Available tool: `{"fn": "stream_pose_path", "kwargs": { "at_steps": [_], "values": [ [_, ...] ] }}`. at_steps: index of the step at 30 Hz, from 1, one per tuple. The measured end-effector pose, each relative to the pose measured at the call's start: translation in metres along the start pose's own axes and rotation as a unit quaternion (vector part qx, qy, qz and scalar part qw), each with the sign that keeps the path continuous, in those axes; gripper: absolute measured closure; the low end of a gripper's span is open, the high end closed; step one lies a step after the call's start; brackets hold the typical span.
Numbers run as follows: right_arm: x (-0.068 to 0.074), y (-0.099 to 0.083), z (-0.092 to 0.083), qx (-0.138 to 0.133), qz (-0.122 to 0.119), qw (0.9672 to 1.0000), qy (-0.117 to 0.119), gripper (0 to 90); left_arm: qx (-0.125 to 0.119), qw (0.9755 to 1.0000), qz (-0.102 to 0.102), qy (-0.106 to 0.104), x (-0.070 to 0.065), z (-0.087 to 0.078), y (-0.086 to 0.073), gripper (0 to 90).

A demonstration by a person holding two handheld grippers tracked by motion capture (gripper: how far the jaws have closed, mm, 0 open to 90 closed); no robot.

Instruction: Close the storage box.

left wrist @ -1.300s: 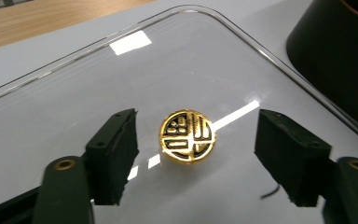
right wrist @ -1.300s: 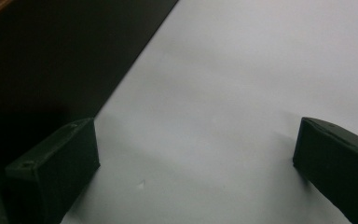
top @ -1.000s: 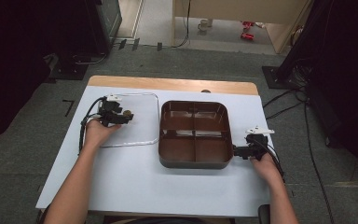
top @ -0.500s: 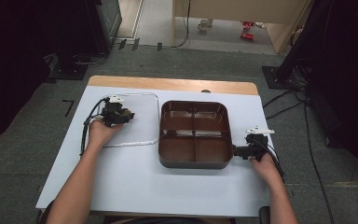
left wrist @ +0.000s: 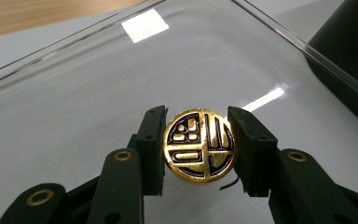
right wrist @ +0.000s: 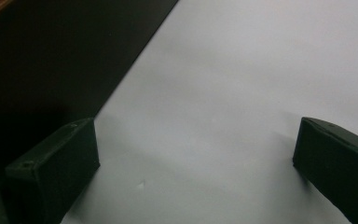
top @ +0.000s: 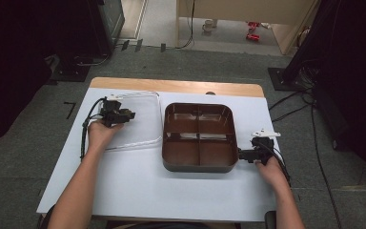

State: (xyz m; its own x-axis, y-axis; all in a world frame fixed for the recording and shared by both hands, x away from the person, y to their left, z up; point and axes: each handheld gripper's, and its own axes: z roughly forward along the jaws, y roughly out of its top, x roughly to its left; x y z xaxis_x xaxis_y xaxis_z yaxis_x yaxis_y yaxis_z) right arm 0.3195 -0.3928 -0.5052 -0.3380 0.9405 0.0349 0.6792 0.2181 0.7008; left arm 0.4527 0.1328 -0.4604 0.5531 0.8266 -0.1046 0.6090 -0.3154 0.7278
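Note:
A round gold knob (left wrist: 199,145) with a black pattern sits on a clear lid (left wrist: 121,70). My left gripper (left wrist: 199,154) has just been closing, and its pads now press on both sides of that knob. In the high view the left gripper (top: 124,115) is over the clear lid (top: 140,131) at the table's left. A brown four-part tray (top: 198,167) lies in the middle with nothing in it. My right gripper (top: 242,154) rests at the tray's front right corner. Its jaws stand wide apart over the bare white table (right wrist: 223,93), so the right gripper (right wrist: 196,154) is open.
The tray's dark outer wall (right wrist: 51,56) runs close beside my right gripper's left jaw. A wooden strip (top: 171,86) edges the table's far side. Black stands and cables (top: 295,100) are on the floor beyond and to the right.

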Motion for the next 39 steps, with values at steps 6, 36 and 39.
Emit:
{"fn": "stream_pose_path", "kwargs": {
  "at_steps": [6,36,39],
  "values": [
    [0.000,0.000,0.000,0.000,0.000,1.0000,0.000,0.0,-0.009,0.9998,0.009,0.017,-0.004,-0.028,0.012,59.8],
    [0.000,0.000,0.000,0.000,0.000,1.0000,0.000,0.0,-0.017,0.9995,-0.005,-0.027,-0.103,-0.063,0.045,60.0],
    [0.000,0.000,0.000,0.000,-0.001,1.0000,0.000,0.0,-0.017,0.9993,0.000,-0.032,-0.116,-0.057,0.048,60.0]
  ]
}}
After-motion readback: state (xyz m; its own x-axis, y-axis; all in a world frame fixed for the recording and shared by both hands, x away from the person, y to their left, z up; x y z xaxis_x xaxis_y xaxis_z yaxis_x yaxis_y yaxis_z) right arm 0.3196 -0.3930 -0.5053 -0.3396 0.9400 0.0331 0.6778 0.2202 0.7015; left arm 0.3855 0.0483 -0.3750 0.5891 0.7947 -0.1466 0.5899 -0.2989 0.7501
